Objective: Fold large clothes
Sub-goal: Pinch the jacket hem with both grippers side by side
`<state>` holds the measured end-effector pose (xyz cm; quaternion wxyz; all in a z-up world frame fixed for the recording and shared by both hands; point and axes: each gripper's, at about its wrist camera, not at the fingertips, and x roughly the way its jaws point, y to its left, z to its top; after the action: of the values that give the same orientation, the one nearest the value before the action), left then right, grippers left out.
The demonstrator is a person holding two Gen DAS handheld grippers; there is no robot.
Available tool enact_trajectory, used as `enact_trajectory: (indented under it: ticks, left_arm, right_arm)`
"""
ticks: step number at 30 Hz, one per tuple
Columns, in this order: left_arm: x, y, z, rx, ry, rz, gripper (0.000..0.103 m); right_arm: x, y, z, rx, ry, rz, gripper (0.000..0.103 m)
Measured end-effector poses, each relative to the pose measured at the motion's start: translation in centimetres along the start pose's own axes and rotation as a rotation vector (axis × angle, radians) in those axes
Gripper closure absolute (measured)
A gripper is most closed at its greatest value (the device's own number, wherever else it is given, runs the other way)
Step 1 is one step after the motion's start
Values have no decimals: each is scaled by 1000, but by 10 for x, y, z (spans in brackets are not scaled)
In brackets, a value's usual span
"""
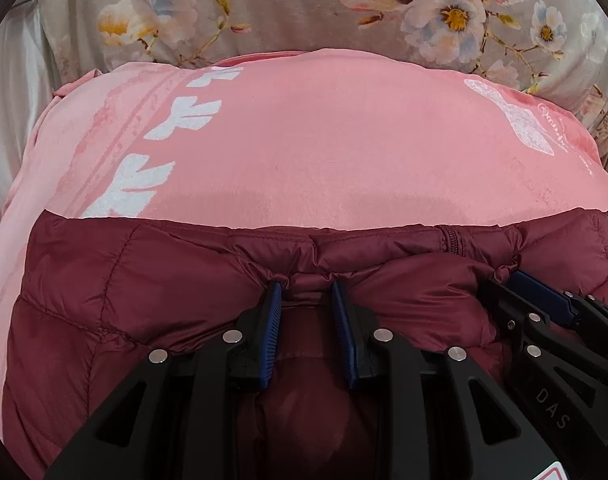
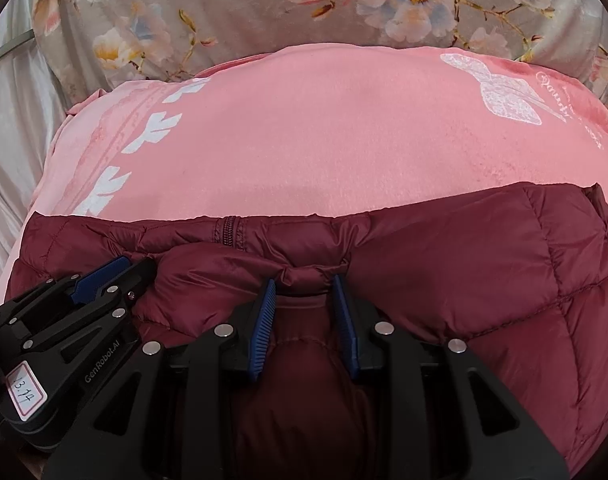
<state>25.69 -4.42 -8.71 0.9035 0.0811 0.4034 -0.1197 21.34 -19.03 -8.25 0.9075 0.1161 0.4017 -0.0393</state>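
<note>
The jacket, a maroon quilted puffer, lies on a pink blanket that covers the near part of a bed, its far edge running straight across both views. A second layer of the jacket sits on top of the first, its bunched edge drawn up close to that far edge, with a zipper showing just beyond it.

The left gripper has its jaws pinched on a pleat of that upper edge, the fabric gathered between the blue pads. The right gripper grips a similar pleat in the same way, just beside the left one along the same edge.

Judging by the doubled layer, one lengthwise fold looks nearly laid, the lifted edge brought almost level with the far edge. Still to do, by my reading: release, smooth the puffed panels, and fold again to make a compact bundle. Whether the sleeves are tucked in cannot be told.

The left wrist view shows the jacket's left end and a quilted seam there, with the right gripper entering from the right. The right wrist view shows the jacket's right end reaching further up the blanket, and the left gripper's body with a handwritten label. Beyond the blanket, both show a floral cover.
</note>
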Motion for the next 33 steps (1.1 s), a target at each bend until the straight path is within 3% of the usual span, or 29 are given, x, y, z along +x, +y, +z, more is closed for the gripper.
enact_trajectory:
  ticks: [4, 8, 10, 15, 21, 33]
  left_arm:
    - [-24, 0, -4, -1, 1, 28, 75]
    - [-80, -7, -26, -24, -20, -47, 76]
    - [-92, -16, -40, -23, -9, -64, 88]
    - [-86, -28, -66, -48, 36, -44, 93]
    - [-75, -32, -79, -35, 18, -9, 93]
    - [-70, -35, -87, -22, -22, 21, 93]
  right_arm:
    - [-44, -2, -10, 50, -76, -39, 73]
    - [-86, -1, -37, 61, -86, -7, 73]
    - [-95, 2, -52, 52, -69, 10, 77]
    - [-94, 12, -76, 9, -40, -19, 82]
    - [-82, 20, -91, -45, -57, -85, 82]
    - [-77, 12, -91, -21, -40, -59, 82]
